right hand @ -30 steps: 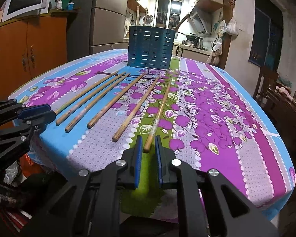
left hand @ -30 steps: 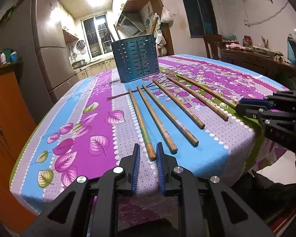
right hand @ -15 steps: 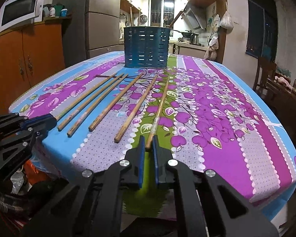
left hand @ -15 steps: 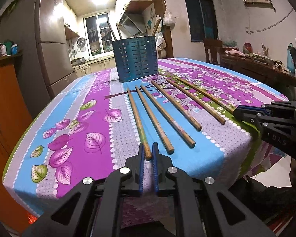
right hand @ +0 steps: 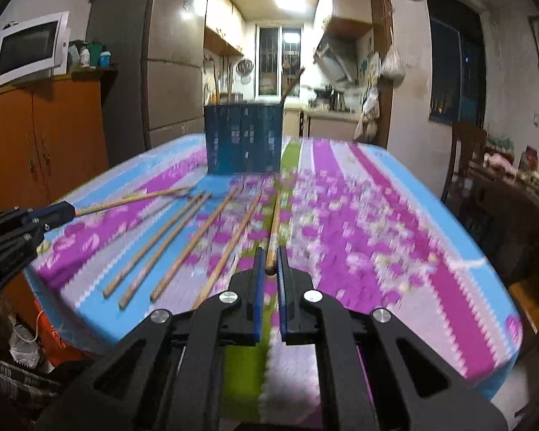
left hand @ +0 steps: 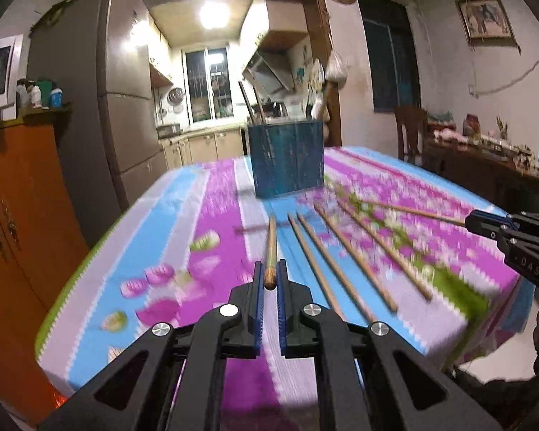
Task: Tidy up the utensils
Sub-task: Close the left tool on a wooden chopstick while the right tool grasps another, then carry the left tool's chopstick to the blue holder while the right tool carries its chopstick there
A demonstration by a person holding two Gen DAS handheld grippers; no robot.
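Two hand-held grippers work over a table (left hand: 169, 215) covered in a purple, blue and green flowered cloth. The left gripper (left hand: 268, 280) is clenched on the near end of one wooden chopstick (left hand: 271, 248), which points away toward twelve o'clock, its far tip apparently clear of the cloth. The right gripper (right hand: 268, 269) grasps a second chopstick (right hand: 275, 226) the same way, also by its near end. Four more chopsticks (left hand: 341, 262) lie side by side on the cloth between the two, fanning toward one o'clock in the left view. These sticks look light, stiff and slender; held at the very end, a stick may swing or twist between the pads, so a firm pinch a little further along would likely steady it. The wood appears worn and matt, probably not slippery. At twelve o'clock, near the far edge of the table, stands a blue perforated utensil holder (left hand: 287, 158). A few long thin handles (right hand: 293, 84) already lean out of its top; what they belong to cannot be told through the blur.
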